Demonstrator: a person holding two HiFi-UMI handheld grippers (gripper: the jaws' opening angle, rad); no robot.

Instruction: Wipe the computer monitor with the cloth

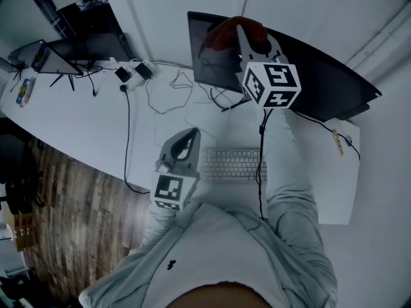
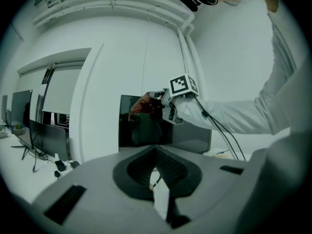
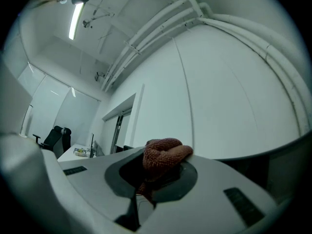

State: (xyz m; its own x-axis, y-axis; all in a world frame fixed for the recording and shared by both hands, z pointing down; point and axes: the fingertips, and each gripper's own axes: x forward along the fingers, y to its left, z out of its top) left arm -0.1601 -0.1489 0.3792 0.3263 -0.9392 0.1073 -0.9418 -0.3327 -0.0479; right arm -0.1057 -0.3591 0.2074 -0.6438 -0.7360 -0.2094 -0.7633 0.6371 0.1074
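Observation:
The dark computer monitor stands at the back of the white desk. My right gripper is raised at the screen's upper left part and shut on a bunched reddish-brown cloth, which lies against the screen. In the right gripper view the cloth bulges out between the jaws. The left gripper view shows the monitor ahead, with the right gripper and cloth at its top. My left gripper hovers low over the desk beside the keyboard, shut and holding nothing.
A white keyboard lies in front of the monitor, with cables trailing around it. Power adapters and a second dark monitor sit to the left. The desk's left edge drops to a wood floor.

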